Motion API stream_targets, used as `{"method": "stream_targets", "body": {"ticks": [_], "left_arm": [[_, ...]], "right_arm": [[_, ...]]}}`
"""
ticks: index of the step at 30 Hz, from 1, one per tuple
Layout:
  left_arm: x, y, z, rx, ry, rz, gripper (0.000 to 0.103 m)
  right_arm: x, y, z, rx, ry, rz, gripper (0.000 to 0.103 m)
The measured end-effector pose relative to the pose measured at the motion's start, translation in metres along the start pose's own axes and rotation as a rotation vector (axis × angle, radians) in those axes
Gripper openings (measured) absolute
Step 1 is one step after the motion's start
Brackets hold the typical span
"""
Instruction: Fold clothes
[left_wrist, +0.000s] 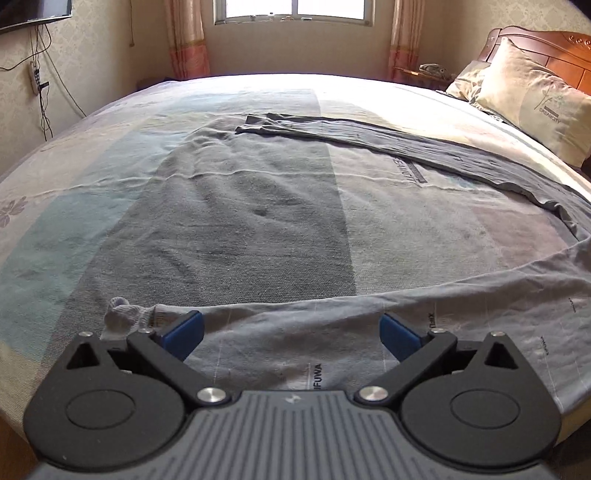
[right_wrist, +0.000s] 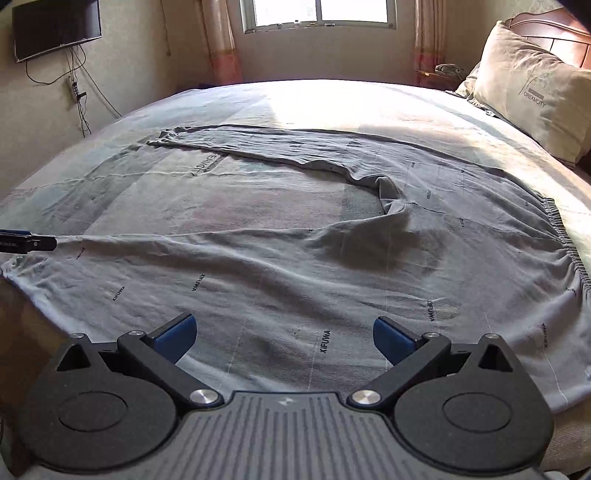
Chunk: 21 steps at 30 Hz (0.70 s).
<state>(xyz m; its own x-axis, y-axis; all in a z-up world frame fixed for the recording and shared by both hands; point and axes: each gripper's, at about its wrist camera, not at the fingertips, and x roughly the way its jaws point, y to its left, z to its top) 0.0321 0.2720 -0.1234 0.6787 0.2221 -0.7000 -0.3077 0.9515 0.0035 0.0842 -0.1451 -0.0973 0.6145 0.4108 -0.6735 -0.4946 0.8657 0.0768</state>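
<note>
A pair of grey long trousers (right_wrist: 295, 266) with small printed lettering lies spread on the bed, legs apart in a V. The near leg (left_wrist: 295, 332) runs along the bed's front edge, and its cuff (left_wrist: 122, 317) sits just left of my left gripper (left_wrist: 291, 334). That gripper is open, hovering low over the leg with nothing between its blue pads. The far leg (left_wrist: 369, 136) stretches toward the window. My right gripper (right_wrist: 284, 338) is open above the near leg's thigh. The elastic waistband (right_wrist: 569, 243) lies at the right. The left gripper's tip (right_wrist: 29, 242) shows at the right wrist view's left edge.
The bed sheet (left_wrist: 221, 206) has pale and grey colour blocks. Pillows (right_wrist: 532, 92) lean on a wooden headboard (left_wrist: 546, 51) at the right. A wall TV (right_wrist: 55, 29) with hanging cables is at the left, and a curtained window (right_wrist: 317, 13) lies straight ahead.
</note>
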Motion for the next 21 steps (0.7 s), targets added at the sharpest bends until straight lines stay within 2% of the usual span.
{"method": "stream_targets", "body": {"ticks": [1,4,7,8,12,15,17,18,21], "left_arm": [[0.007,0.008,-0.003,-0.010,0.009,0.034,0.101],[0.007,0.020,-0.001,-0.006,0.010,-0.004,0.099],[0.002,-0.002,0.012,0.060,0.046,0.067,0.098],[-0.005,-0.012,0.016,0.064,0.030,0.043,0.098],[-0.025,-0.064,0.031,-0.001,0.002,-0.283,0.098],[-0.021,-0.109,0.038,-0.058,0.032,-0.516,0.099],[-0.008,-0.137,0.039,-0.119,0.067,-0.639,0.099],[-0.001,-0.145,0.038,-0.141,0.084,-0.652,0.099],[0.021,-0.160,0.032,-0.193,0.129,-0.624,0.099]], "right_arm": [[-0.003,0.002,0.002,-0.010,0.001,-0.001,0.103],[-0.011,0.003,0.005,-0.033,0.005,-0.012,0.103],[-0.013,-0.005,0.001,-0.046,0.025,-0.025,0.103],[-0.012,-0.008,0.000,-0.049,0.034,-0.030,0.103],[-0.008,-0.016,0.001,-0.041,0.028,-0.009,0.103],[-0.003,-0.020,0.006,-0.011,0.012,0.049,0.103],[0.002,-0.021,0.007,0.011,0.026,0.064,0.103],[0.003,-0.022,0.006,0.026,0.029,0.071,0.103],[-0.004,-0.026,0.002,0.056,0.025,0.098,0.103]]}}
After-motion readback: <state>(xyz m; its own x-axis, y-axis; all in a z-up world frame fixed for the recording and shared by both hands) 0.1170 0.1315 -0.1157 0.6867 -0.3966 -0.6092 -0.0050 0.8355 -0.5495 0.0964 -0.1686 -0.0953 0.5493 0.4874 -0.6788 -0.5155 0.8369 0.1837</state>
